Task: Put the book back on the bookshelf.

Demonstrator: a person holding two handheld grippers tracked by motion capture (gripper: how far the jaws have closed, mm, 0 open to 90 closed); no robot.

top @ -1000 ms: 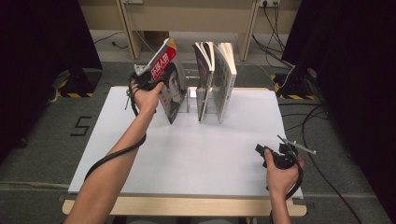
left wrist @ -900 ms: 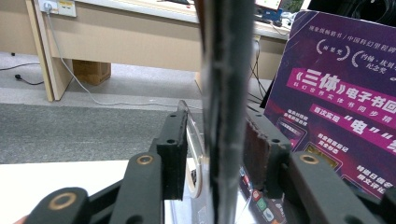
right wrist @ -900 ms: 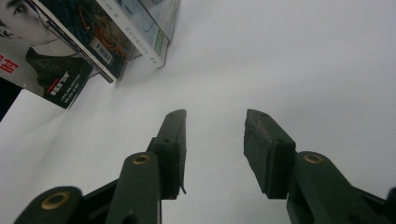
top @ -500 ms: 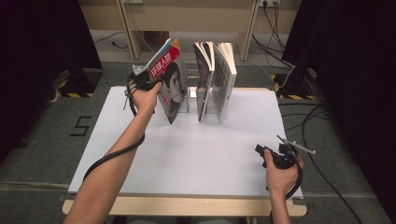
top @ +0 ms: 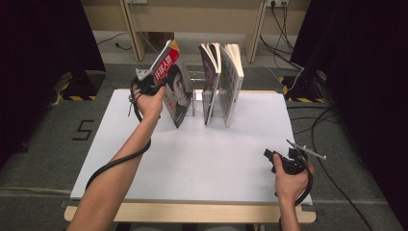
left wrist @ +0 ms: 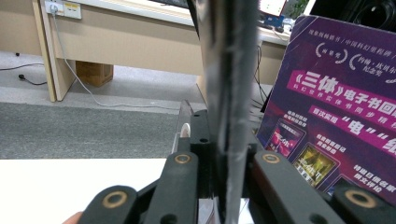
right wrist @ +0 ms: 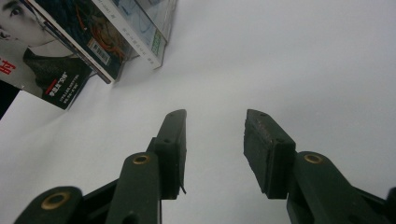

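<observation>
We list a white bench (top: 192, 159) on grey carpet, dark curtains at both sides. The left claw (top: 150, 83), just closed, clenches the tilted magazine (top: 174, 89) at the far left, beside upright books (top: 222, 79). The right claw (right wrist: 214, 149) rests released, near right.

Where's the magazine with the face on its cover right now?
In the high view, the magazine leans tilted at the table's far left, just left of the upright books. The left gripper, jaws just closed, clamps its edge.
</observation>
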